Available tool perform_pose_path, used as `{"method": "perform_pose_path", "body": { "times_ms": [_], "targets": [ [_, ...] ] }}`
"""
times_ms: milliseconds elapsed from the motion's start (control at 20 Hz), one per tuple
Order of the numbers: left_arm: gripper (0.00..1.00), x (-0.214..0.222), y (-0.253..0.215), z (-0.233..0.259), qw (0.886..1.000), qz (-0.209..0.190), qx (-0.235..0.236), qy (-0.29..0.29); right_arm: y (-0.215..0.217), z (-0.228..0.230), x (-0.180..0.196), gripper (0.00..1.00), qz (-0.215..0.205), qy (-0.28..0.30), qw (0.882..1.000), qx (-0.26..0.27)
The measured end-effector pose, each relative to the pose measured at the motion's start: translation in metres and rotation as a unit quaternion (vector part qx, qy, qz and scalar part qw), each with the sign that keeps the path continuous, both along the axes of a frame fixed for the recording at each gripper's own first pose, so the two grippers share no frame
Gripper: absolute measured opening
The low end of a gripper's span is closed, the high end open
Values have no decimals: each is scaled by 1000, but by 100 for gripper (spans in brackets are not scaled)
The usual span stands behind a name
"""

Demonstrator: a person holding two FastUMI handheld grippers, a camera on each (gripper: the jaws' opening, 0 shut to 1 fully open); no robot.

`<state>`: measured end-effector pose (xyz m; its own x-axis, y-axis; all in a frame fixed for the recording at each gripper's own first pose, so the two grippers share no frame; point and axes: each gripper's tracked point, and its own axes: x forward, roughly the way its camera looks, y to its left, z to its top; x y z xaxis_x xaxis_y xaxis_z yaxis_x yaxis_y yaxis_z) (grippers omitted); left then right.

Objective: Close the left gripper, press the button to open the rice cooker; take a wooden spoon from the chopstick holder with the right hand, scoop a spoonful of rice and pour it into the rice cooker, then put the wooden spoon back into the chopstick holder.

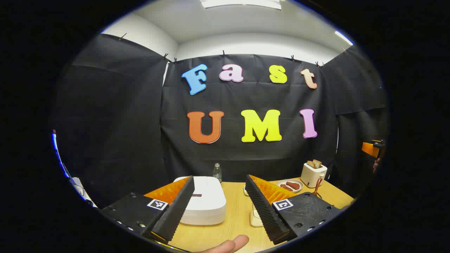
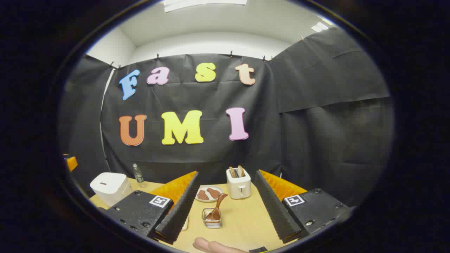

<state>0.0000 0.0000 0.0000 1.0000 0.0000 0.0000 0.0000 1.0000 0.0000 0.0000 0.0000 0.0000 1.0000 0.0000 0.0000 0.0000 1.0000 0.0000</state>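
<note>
The white rice cooker (image 1: 205, 200) stands on the wooden table (image 1: 236, 214) with its lid down, just beyond my left gripper (image 1: 219, 178), which is open and holds nothing. In the right gripper view the cooker (image 2: 109, 186) is at the far left. A wire chopstick holder (image 2: 212, 220) with a brown wooden spoon (image 2: 218, 205) leaning in it sits between the spread fingers of my right gripper (image 2: 227, 173), a little ahead of them. That gripper is open and holds nothing. A pale container (image 1: 255, 216) is partly hidden behind one left finger.
A white toaster (image 2: 239, 186) with toast in its slots and a plate (image 2: 208, 194) of brown food stand at the back. A small bottle (image 1: 217, 172) is behind the cooker. A person's fingertip (image 1: 228, 244) shows at the bottom edge. The right gripper's body (image 1: 372, 148) is far right.
</note>
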Motion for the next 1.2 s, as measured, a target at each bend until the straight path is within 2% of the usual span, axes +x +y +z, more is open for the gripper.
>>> {"method": "perform_pose_path", "body": {
  "times_ms": [500, 750, 900, 1000, 1100, 1150, 1200],
  "targets": [
    [93, -3, 8, 6, 1000, 3, 10, -1, 11, 24, -11, 100, 11, -13, 1000, -11],
    [93, -3, 8, 9, 1000, -8, -4, -1, 16, 24, -24, 100, 24, -17, 1000, -8],
    [93, 3, 20, 6, 1000, 5, 4, 0, 17, 18, -29, 99, 32, -19, 999, -5],
    [93, 10, 16, 5, 1000, -4, 11, -1, 17, 13, -31, 100, 41, -16, 999, 6],
    [76, 13, 20, 2, 1000, -2, 11, 3, 16, 11, -30, 100, 45, -17, 999, 10],
    [62, 17, 23, 1, 1000, 3, 10, 4, 14, 10, -30, 100, 43, -19, 999, 8],
    [56, 19, 22, -3, 1000, 2, 13, 13, 12, 10, -30, 100, 42, -22, 999, 5]
  ]
}}
